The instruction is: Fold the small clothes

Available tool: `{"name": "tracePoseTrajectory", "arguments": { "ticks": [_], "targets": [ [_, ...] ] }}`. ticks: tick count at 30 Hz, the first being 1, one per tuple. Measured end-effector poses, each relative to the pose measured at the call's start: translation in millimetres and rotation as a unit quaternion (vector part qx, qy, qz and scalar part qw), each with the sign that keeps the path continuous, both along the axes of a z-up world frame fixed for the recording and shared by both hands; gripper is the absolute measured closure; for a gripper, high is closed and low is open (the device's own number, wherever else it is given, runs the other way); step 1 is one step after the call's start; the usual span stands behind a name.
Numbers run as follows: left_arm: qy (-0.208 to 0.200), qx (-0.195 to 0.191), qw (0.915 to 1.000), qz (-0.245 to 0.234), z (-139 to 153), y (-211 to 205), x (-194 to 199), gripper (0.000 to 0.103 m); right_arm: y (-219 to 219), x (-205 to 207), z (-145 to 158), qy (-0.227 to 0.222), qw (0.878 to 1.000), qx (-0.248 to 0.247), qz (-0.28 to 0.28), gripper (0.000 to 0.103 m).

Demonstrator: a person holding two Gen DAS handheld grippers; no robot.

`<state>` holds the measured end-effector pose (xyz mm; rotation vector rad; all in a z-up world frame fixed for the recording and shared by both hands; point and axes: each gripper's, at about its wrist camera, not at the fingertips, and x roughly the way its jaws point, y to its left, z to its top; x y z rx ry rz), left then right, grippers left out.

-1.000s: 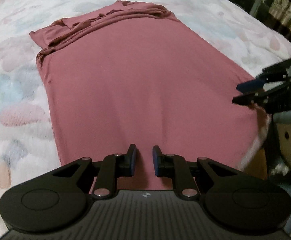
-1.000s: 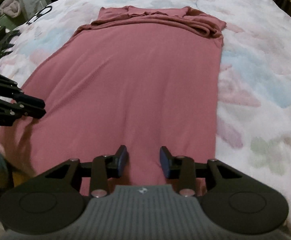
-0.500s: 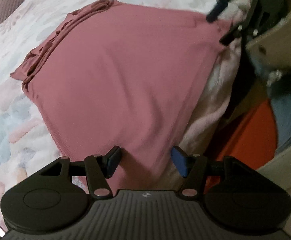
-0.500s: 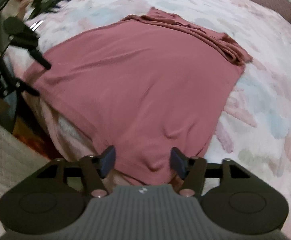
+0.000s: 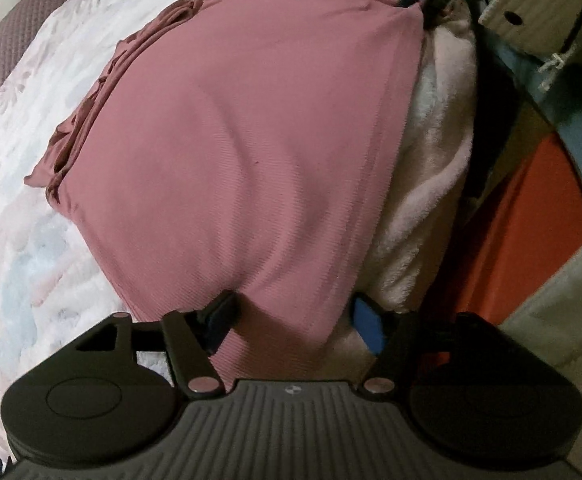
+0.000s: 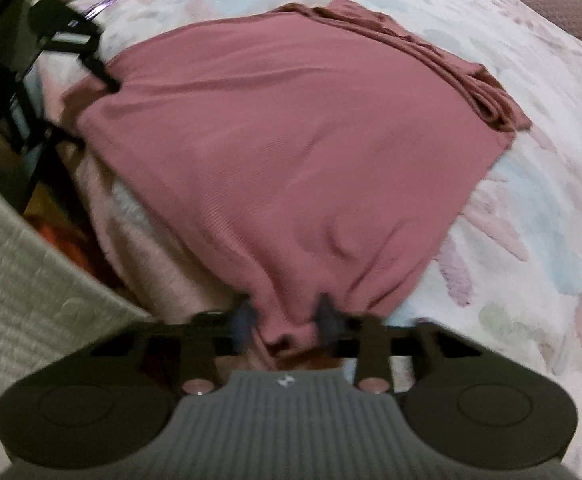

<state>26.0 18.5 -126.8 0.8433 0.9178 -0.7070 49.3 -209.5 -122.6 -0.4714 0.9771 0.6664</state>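
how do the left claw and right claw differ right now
The left claw stands wide, its pads clear of the pink garment's corner between them; the right claw has just been closing and pinches its bunched corner. The left view is sharp, the right blurred. Both point down at the near hem.

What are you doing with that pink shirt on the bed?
A person is folding the pink garment that lies flat on the flowered blanket. Each hand-held gripper is at a near corner at the bed's edge. The right hand-held gripper has just been closing, with bunched fabric between its jaws. The left hand-held gripper straddles its corner, jaws open.
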Motion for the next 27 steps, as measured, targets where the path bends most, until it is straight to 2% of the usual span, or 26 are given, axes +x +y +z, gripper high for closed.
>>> {"name": "tracePoseTrajectory", "arguments": {
  "ticks": [2, 4, 5, 6, 10, 13, 15, 21, 24, 27],
  "targets": [
    [0.015, -0.012, 0.9998, 0.008, 8.2, 2.4, 3.9, 0.049, -4.2, 4.6, 6.1, 0.013, 1.000, 0.019, -0.015, 0.099],
    [0.022, -0.019, 0.9995, 0.012, 16.6, 5.0, 5.0, 0.058, -6.8, 5.8, 14.1, 0.015, 0.999, 0.029, -0.021, 0.100],
    [0.023, -0.021, 0.9994, 0.013, 21.2, 6.0, 4.9, 0.068, -7.8, 6.2, 18.7, 0.015, 0.999, 0.032, -0.022, 0.100],
    [0.020, -0.024, 0.9994, 0.015, 25.0, 7.3, 5.5, 0.074, -8.5, 6.2, 22.6, 0.013, 0.999, 0.034, -0.022, 0.101],
    [0.002, -0.029, 0.9987, 0.042, 39.8, 16.5, 15.5, 0.087, -8.6, 8.8, 36.8, 0.004, 0.999, 0.042, -0.024, 0.101],
    [0.005, -0.050, 0.9964, 0.068, 50.1, 23.9, 28.4, 0.092, -7.6, 13.5, 45.4, -0.006, 0.999, 0.040, -0.026, 0.101],
    [0.007, -0.067, 0.9945, 0.080, 56.7, 25.6, 37.3, 0.098, -6.6, 18.7, 51.8, -0.011, 0.998, 0.044, -0.031, 0.101],
    [0.016, -0.101, 0.9879, 0.117, 79.3, 23.4, 72.5, 0.099, -1.4, 37.8, 70.6, -0.040, 0.997, 0.042, -0.043, 0.102],
    [0.010, -0.127, 0.9832, 0.131, 95.0, 29.1, 93.3, 0.099, -1.2, 50.3, 80.9, -0.052, 0.996, 0.043, -0.058, 0.102],
    [-0.010, -0.128, 0.9823, 0.137, 107.1, 32.3, 112.0, 0.099, -1.9, 67.4, 92.1, -0.061, 0.994, 0.046, -0.076, 0.102]
  ]
}}
